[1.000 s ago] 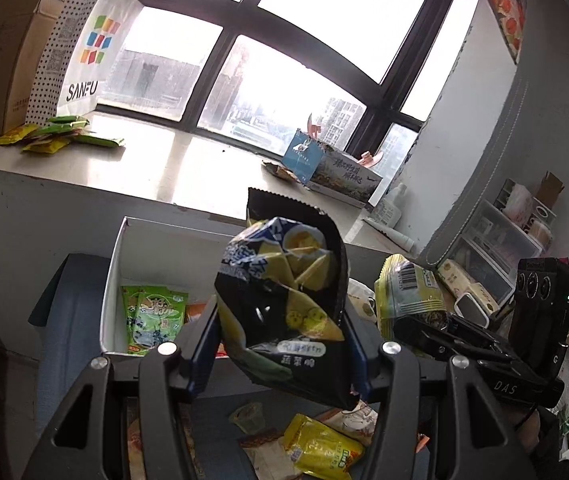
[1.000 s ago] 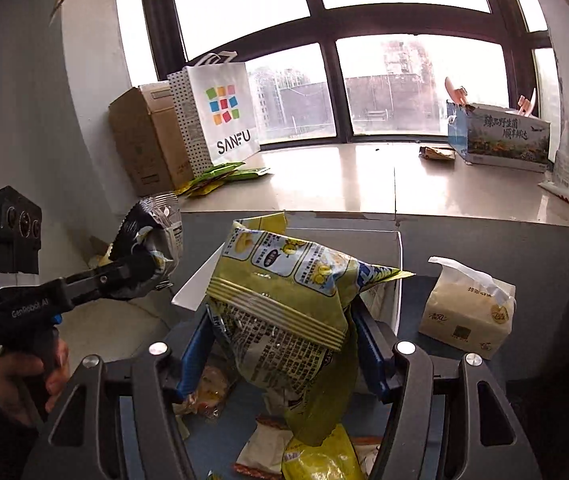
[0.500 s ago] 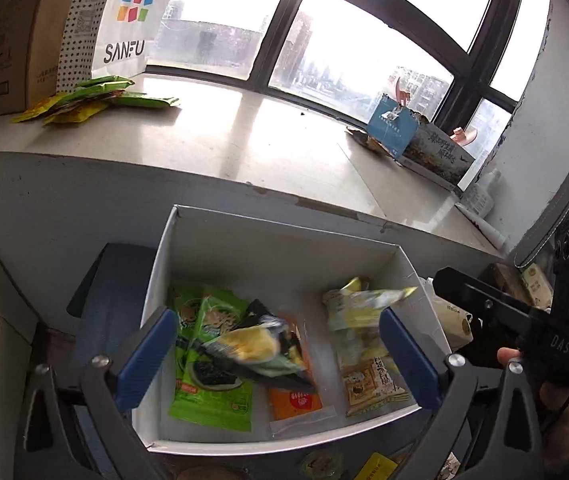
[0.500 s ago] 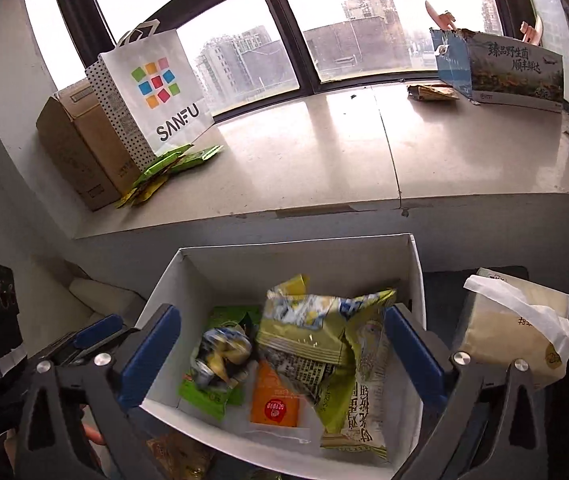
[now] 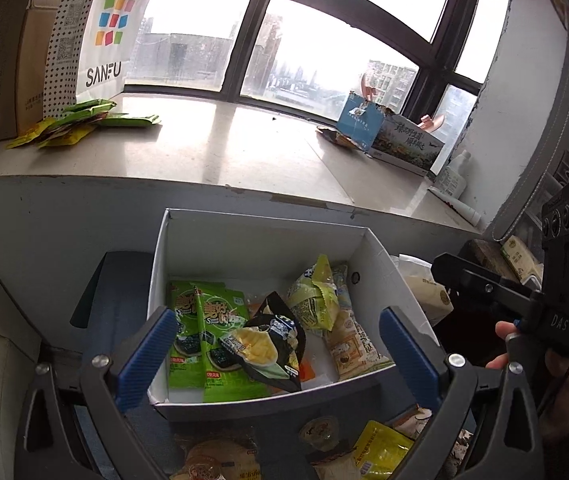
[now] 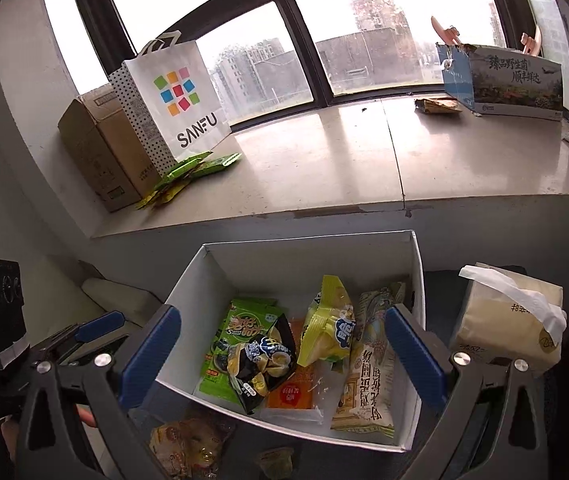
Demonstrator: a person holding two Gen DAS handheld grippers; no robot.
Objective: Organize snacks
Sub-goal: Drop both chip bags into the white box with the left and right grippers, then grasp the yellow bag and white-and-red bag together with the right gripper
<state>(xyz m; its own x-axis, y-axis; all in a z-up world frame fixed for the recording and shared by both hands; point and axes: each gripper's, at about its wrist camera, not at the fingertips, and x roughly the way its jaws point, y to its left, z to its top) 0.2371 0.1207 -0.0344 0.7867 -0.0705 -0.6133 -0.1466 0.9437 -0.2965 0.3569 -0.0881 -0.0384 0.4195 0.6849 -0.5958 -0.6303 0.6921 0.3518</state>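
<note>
While both my jaws stand wide and hold nothing, the white box [image 5: 258,236] lies just beyond and between them, with two green seaweed packs [image 5: 204,332], one black chip bag [image 6: 262,360] and one yellow-green bag [image 6: 326,336] inside. Only my right view shows the tissue pack [image 6: 512,320] beside the box.
</note>
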